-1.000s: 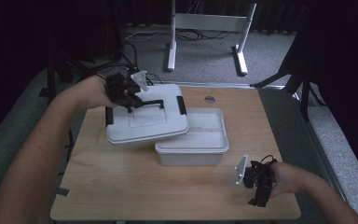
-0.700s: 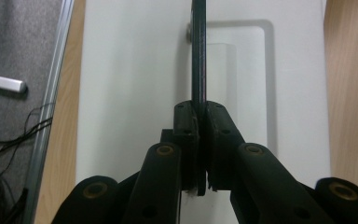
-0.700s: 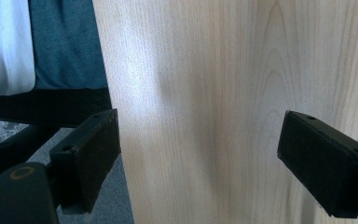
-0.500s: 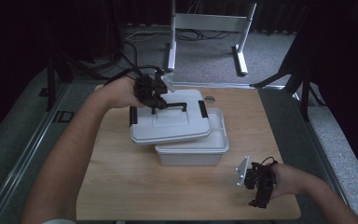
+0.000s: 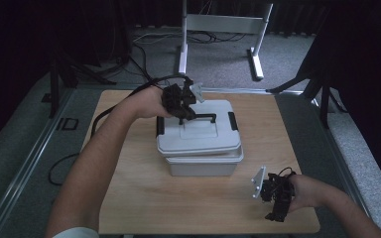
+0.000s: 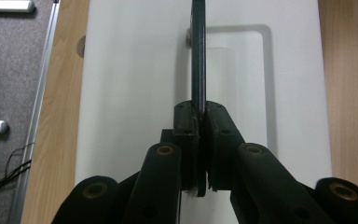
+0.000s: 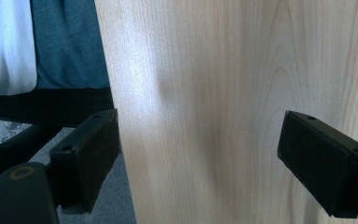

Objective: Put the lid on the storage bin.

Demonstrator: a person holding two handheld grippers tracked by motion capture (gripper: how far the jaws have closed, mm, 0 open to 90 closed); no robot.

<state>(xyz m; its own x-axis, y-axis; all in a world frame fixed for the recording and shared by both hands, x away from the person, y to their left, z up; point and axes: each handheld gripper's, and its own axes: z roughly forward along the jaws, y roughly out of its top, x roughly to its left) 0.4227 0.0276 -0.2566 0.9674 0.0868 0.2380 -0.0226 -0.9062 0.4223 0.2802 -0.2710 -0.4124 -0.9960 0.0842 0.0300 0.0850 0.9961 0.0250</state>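
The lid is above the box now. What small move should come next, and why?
Probably lower the lid straight down: the left gripper holds its black handle shut, and the lid sits slightly askew over the white box, not seated.

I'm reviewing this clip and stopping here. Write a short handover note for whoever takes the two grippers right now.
Left gripper: jaws shut on the lid's black handle, holding the white lid over the white box.
Right gripper: jaws open, holding nothing, over the table's near right corner.
Done: lid picked up and brought above the box, roughly lined up.
Left: lower the lid fully, check it seats all round, release the handle; whether it already rests on the rim I cannot tell.
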